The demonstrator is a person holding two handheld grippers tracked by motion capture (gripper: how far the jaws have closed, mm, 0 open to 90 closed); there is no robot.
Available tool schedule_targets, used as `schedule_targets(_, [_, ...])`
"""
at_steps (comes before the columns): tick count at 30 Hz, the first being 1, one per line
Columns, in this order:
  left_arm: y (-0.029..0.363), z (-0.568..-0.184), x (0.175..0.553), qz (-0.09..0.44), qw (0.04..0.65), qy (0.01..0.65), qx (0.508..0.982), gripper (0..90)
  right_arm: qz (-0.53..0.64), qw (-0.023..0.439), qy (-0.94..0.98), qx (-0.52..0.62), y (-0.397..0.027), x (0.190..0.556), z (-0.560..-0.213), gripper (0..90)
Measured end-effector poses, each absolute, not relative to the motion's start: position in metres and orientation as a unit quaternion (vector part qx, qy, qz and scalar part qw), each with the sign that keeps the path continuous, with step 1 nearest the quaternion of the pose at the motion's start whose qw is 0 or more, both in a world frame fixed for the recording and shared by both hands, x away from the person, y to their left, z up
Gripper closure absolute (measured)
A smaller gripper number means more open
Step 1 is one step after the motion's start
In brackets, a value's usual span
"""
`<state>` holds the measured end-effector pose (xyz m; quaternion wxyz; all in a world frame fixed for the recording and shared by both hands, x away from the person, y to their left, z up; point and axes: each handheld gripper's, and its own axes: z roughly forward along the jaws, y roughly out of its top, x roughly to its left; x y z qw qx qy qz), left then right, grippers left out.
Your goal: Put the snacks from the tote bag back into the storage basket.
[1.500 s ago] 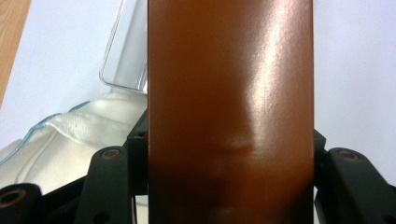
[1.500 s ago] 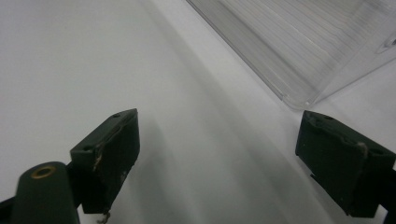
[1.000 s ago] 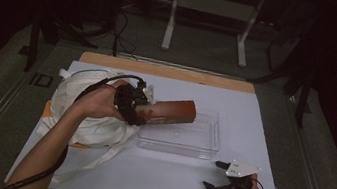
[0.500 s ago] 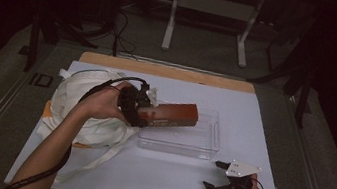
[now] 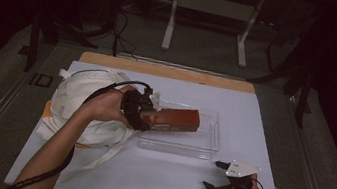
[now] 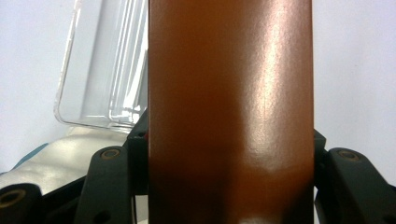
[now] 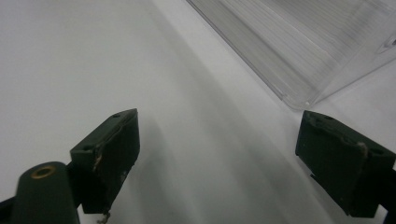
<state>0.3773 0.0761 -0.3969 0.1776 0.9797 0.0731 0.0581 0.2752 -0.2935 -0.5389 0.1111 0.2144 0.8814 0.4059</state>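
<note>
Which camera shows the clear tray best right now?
The high view: the whole tray lies on the white sheet, with the brown box held over it. The left gripper view catches one corner beside the box; the right gripper view shows another corner.

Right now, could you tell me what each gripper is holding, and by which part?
The left gripper clamps the brown box by its end nearest the white bag; the right gripper holds nothing.

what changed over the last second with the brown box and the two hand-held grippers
Very little. The left hand-held gripper, shut on the brown box, eased it slightly toward the right, over the clear tray. Nothing was grasped or released. The right hand-held gripper stayed open on the white sheet, and the white bag and tray kept their places.
</note>
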Motion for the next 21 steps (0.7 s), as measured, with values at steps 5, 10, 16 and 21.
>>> schedule_targets(5, [0.074, -0.401, 0.3777, 0.055, 0.165, 0.068, 0.982, 43.8, 0.405, 0.11, 0.882, 0.215, -0.2936, 0.2754, -0.5389, 13.8])
schedule_targets(10, [0.0724, -0.4024, 0.3772, 0.055, 0.163, 0.061, 0.983, 43.7, 0.406, 0.109, 0.882, 0.215, -0.2935, 0.2754, -0.5389, 13.8])
schedule_targets(16, [0.0708, -0.4038, 0.3772, 0.056, 0.164, 0.058, 0.983, 43.6, 0.406, 0.109, 0.881, 0.215, -0.2936, 0.2755, -0.539, 13.8])
schedule_targets(21, [0.0697, -0.4054, 0.3775, 0.049, 0.165, 0.054, 0.984, 43.6, 0.406, 0.108, 0.882, 0.215, -0.2936, 0.2755, -0.5389, 13.8])
